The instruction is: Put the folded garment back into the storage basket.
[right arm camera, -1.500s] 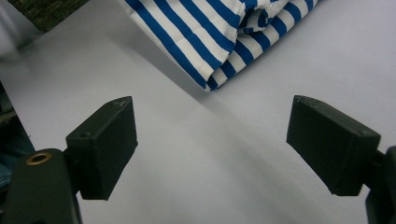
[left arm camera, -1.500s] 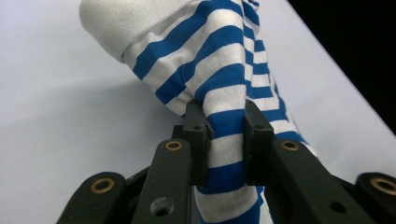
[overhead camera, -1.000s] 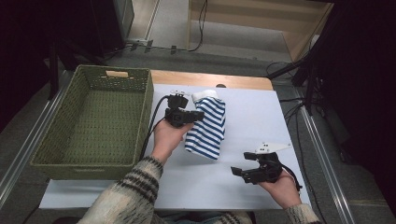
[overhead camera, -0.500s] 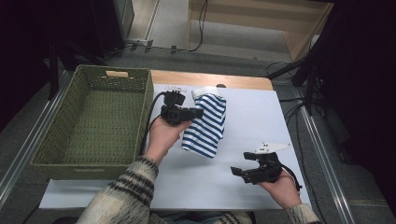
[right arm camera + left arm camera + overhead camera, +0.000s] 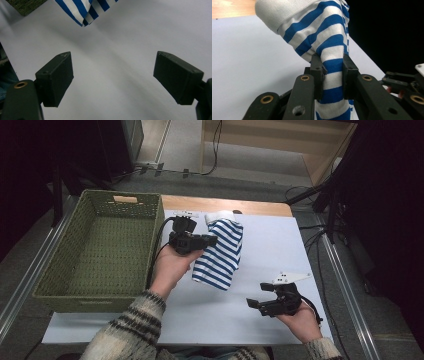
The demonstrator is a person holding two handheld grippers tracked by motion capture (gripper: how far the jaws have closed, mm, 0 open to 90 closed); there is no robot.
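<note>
**Striped cloth pinched and lifted above the white sheet**

The jaws of our left gripper (image 5: 332, 75) are clamped on a bunched fold of the blue-and-white striped garment (image 5: 324, 32); in the left gripper view the cloth is squeezed tight between the two black pads, with stripes running above and below the pinch. From the high view we see the left gripper (image 5: 210, 241) held level, its tips at the garment's left edge, near the top. The striped garment (image 5: 220, 255) hangs from that grip toward us, its white ribbed cuff (image 5: 218, 216) at the far end, close to the wooden table edge (image 5: 230, 206). Its lower hem (image 5: 210, 281) droops toward the white sheet (image 5: 270, 245) that covers the table; we cannot tell whether the hem touches it.

The jaws of our right gripper (image 5: 112, 80) stand wide apart with nothing between them; through the gap we see bare white sheet, and a corner of the striped cloth (image 5: 83, 10) lies well beyond the tips. In the high view the right gripper (image 5: 267, 302) sits low at the near right of the sheet, well apart from the garment, a grey three-cornered plate on top of it.

To the left of the sheet stands a green woven basket (image 5: 65, 270), just beside our left forearm in its patterned knit sleeve (image 5: 132, 330).
</note>
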